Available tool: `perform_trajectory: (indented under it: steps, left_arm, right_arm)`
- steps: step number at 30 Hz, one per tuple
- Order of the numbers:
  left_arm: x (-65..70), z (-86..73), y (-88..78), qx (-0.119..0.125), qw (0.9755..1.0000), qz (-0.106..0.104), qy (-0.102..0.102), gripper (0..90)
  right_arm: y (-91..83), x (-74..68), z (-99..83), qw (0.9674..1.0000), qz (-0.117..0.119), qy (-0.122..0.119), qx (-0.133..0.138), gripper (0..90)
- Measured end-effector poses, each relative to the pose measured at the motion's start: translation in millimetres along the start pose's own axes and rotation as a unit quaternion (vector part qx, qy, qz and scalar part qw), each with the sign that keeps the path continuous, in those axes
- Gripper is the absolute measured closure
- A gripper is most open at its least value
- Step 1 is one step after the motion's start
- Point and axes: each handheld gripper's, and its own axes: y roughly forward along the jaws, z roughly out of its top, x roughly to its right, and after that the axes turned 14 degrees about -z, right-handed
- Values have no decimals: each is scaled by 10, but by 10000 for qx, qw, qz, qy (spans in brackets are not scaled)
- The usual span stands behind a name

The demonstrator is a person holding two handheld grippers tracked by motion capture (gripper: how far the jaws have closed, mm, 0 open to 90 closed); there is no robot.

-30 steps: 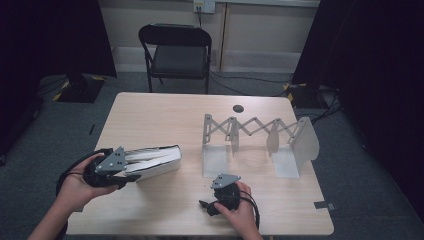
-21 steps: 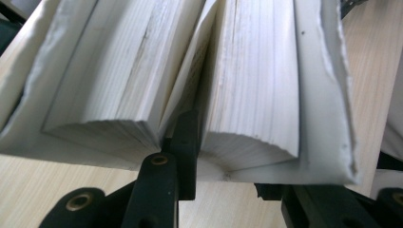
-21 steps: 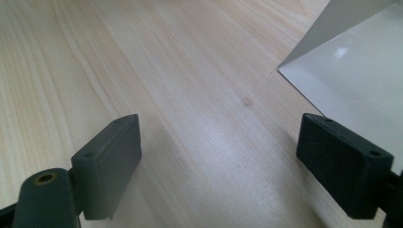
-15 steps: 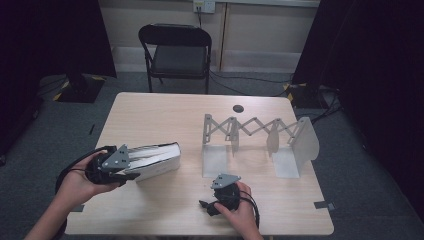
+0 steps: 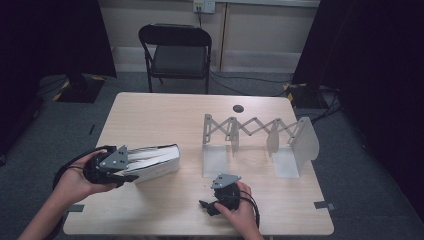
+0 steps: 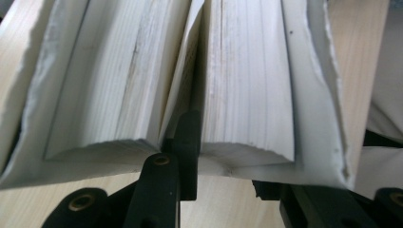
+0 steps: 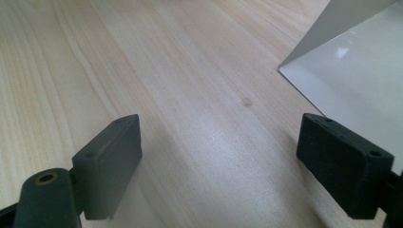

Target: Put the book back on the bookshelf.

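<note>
Your left claw (image 5: 131, 170) is pinching part of the book (image 5: 155, 161), which lies on the counter (image 5: 165, 115) left of the expanding rack (image 5: 255, 131). Keep that pinch firm and lift it level. The rack's slots stand empty; your right claw (image 7: 223, 156) rests spread just before it

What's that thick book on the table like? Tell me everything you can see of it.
The book is thick, with a plain white cover and cream page edges. It lies on its side on the pale wooden table, near the left front corner, its page block facing the camera. The left hand-held gripper clamps its near end: in the left gripper view one black jaw is pushed in between the pages, which part slightly there. The cover's edges look a little rough.
</note>
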Motion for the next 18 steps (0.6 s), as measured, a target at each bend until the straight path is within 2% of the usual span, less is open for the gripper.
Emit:
perform_trajectory:
  steps: [9, 16, 18]
  left_arm:
    - [81, -39, -69, -72, 9997, -182, 122, 686]
    - [67, -35, -78, -105, 9998, -157, 52, 689]
    - [43, -35, -86, -98, 9998, -170, -37, 688]
  right_arm:
    - [1, 0, 0, 10000, -1, -8, -1, 142]
    - [4, -8, 3, 10000, -17, 6, -7, 137]
    - [7, -11, 6, 10000, -14, 19, -17, 131]
